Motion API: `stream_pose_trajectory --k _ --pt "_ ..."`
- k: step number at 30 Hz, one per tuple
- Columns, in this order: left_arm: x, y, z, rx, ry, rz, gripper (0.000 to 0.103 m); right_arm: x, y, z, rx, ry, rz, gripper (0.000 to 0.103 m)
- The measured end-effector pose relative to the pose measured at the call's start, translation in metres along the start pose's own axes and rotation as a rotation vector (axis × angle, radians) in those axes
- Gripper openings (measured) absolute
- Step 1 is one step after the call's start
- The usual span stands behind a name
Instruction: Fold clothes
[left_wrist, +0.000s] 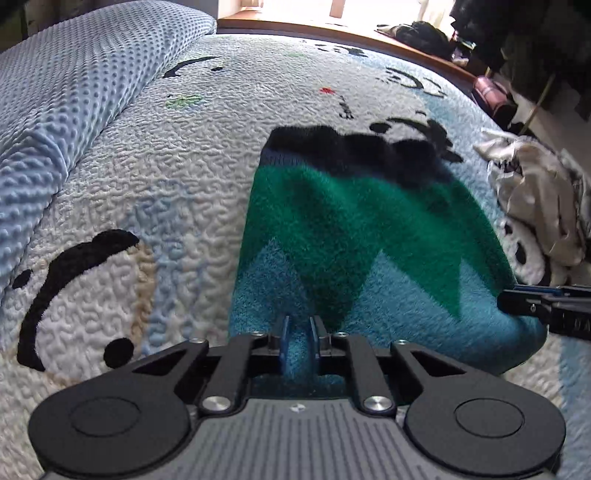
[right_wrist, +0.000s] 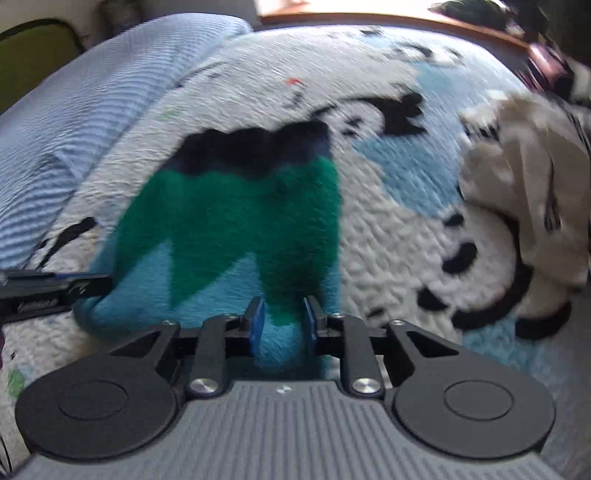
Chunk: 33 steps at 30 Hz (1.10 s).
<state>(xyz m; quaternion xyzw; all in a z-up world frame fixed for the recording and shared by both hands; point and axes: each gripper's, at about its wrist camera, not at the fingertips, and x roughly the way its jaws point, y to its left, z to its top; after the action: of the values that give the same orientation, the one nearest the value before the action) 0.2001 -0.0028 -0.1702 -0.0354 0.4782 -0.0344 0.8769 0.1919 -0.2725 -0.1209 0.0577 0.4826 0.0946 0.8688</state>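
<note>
Currently, left gripper (left_wrist: 299, 334): clamping the fleece garment's (left_wrist: 354, 236) near hem.
Right gripper (right_wrist: 282, 319): pinching the same hem.
Risk: thick pile slipping out, skewing the fold.

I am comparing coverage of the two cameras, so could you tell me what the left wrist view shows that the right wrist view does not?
Only the left wrist view shows the left gripper shut on the fuzzy garment and, sharply, the dotted blue blanket. Only the right wrist view shows the right gripper gripping the garment's other near corner, and a green chair back. Both show the panda quilt and the crumpled pale clothes.
</note>
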Motion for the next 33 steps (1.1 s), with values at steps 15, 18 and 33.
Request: stream_pose_trajectory --k 15,18,33 --pt "-0.015 0.021 -0.024 0.005 -0.037 -0.005 0.019 -0.037 0.002 -0.030 0.059 -0.112 0.036 0.025" --pt "0.000 0.020 -0.027 -0.012 -0.044 0.010 0.022 -0.016 0.001 -0.041 0.101 -0.094 0.019 0.022" --pt "-0.019 0.045 -0.015 -0.019 0.022 -0.042 0.049 -0.065 0.009 -0.101 0.447 -0.286 0.131 0.035"
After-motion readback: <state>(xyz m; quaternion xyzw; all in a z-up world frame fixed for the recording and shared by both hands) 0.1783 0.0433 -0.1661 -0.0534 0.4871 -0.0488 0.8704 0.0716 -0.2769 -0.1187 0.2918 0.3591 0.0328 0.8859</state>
